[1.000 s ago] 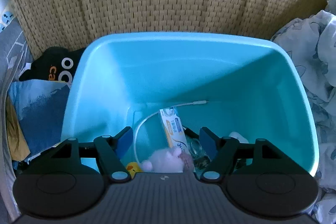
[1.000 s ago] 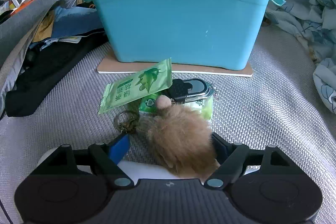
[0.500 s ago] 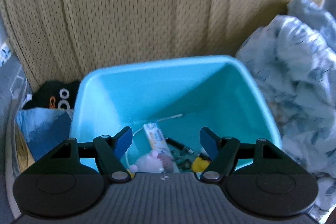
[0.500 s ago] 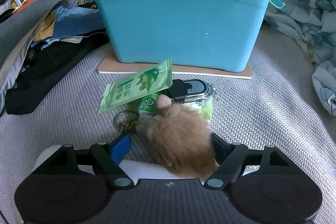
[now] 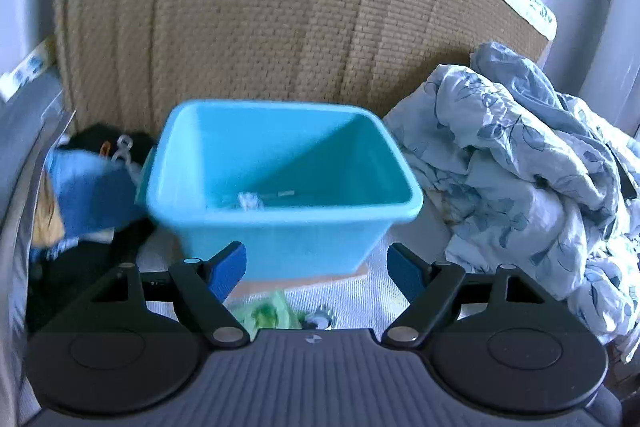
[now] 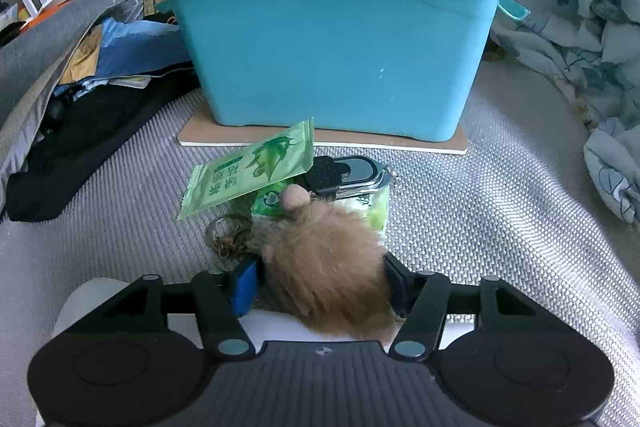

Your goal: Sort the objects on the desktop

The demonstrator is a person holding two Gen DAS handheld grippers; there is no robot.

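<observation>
My right gripper [image 6: 320, 281] is closing on a tan furry keychain toy [image 6: 326, 265], its blue pads already pressing into the fluff on both sides; the toy's brass ring [image 6: 228, 233] lies at ten o'clock on the ribbed grey mat [image 6: 500, 227]. Just past it, at twelve o'clock, a glossy green sachet [image 6: 252, 171] printed with Chinese characters I can't read leans on a black-and-silver key fob [image 6: 348, 175] atop a green wipes pack [image 6: 372, 205]. Beyond stands the smooth teal plastic tub [image 6: 332, 39] on a thin board [image 6: 440, 145]. My left gripper [image 5: 316, 265] is opening, empty, the tub [image 5: 280, 227] ahead of it, open mat at five o'clock, and a rumpled floral sheet [image 5: 520, 167] at two.
</observation>
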